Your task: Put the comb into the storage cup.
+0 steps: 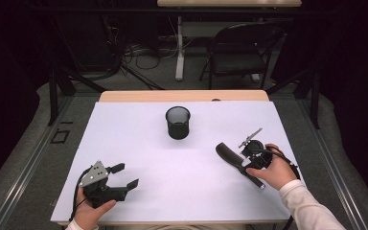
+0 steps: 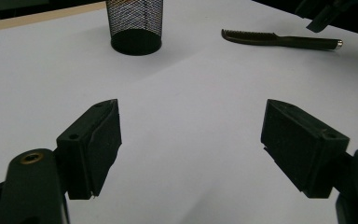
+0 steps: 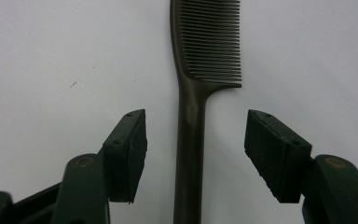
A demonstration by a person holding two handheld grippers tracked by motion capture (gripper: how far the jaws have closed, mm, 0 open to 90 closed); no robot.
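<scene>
The comb (image 3: 193, 116) lies flat on my desk (image 1: 139, 143), right of centre in the high view. My right tongs (image 3: 193, 154) straddle its handle, released, pads clear on both sides. My left tongs (image 2: 191, 149), lower left, gape with nothing between. A mesh cup (image 1: 178, 122) stands upper centre.

mesh cup (image 1: 178, 122) | upright, table (image 1: 124, 143) centre | chair (image 1: 242, 50) beyond

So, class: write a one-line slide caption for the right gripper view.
Right gripper poised with open jaws either side of a dark comb's handle lying on the white table.
</scene>
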